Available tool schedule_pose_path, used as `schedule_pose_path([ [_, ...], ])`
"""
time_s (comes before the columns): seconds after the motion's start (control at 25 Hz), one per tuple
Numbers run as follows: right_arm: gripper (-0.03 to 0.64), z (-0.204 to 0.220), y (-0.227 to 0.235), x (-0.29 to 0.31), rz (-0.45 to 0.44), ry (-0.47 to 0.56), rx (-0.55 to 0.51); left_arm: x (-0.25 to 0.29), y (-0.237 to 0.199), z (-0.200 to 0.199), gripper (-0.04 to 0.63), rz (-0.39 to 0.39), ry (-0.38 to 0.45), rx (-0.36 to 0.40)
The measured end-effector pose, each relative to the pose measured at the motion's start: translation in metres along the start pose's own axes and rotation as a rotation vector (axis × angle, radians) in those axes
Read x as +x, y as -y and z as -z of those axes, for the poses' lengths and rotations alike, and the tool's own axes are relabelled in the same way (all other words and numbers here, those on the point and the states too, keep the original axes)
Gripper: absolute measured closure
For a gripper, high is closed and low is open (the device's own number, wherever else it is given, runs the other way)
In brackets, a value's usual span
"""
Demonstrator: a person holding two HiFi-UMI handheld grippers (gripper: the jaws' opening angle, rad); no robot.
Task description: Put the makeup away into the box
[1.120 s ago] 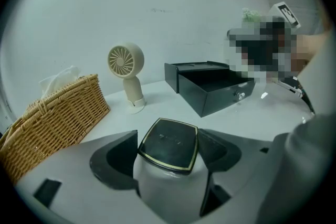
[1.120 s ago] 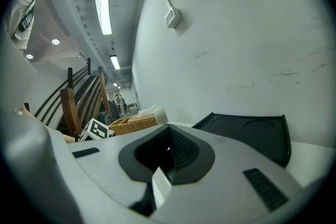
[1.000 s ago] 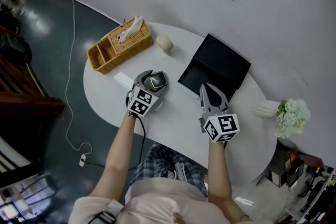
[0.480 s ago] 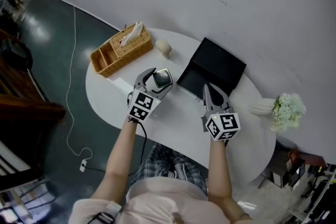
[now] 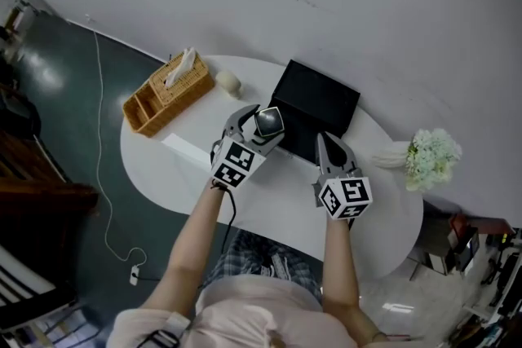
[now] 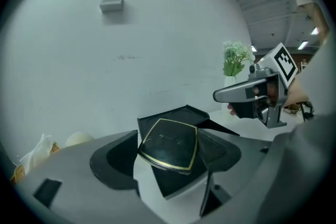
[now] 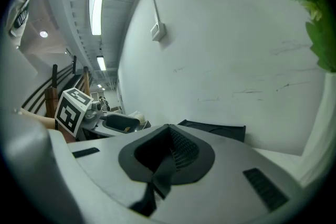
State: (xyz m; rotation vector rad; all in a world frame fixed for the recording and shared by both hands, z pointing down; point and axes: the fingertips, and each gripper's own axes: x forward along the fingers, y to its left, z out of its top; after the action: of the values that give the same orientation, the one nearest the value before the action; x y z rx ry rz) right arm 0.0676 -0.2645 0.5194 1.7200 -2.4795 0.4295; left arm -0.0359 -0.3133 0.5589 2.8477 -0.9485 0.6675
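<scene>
White table (image 5: pixel 183 175), left gripper (image 5: pixel 261 122) clamping gold-trimmed compact (image 6: pixel 169 143), lettering illegible, black box (image 5: pixel 320 98)

Tally on the one counter (image 5: pixel 269 212):
- black box (image 5: pixel 320 96): one
- dark compact with gold edging (image 5: pixel 270 119): one
- wicker basket (image 5: pixel 153 99): one
- small cream rounded object (image 5: pixel 227 82): one
- flat white card (image 5: pixel 186 149): one
- bunch of white flowers (image 5: pixel 430 156): one
- claws: two, left claw (image 5: pixel 263 125) and right claw (image 5: pixel 326 144)
</scene>
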Motion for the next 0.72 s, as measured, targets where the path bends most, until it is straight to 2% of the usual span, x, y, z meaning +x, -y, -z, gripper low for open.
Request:
schedule_pose_path([
  [0.4,0.601,0.009,0.036,-0.013,0.071,-0.011,0.030,0.057,0.046,0.012,0.222,0.112,-0.106,-0.003],
  [0.72,0.601,0.010,0.052,-0.010,0.081,-0.021,0.031,0.082,0.059,0.024,0.222,0.165,-0.224,0.000],
])
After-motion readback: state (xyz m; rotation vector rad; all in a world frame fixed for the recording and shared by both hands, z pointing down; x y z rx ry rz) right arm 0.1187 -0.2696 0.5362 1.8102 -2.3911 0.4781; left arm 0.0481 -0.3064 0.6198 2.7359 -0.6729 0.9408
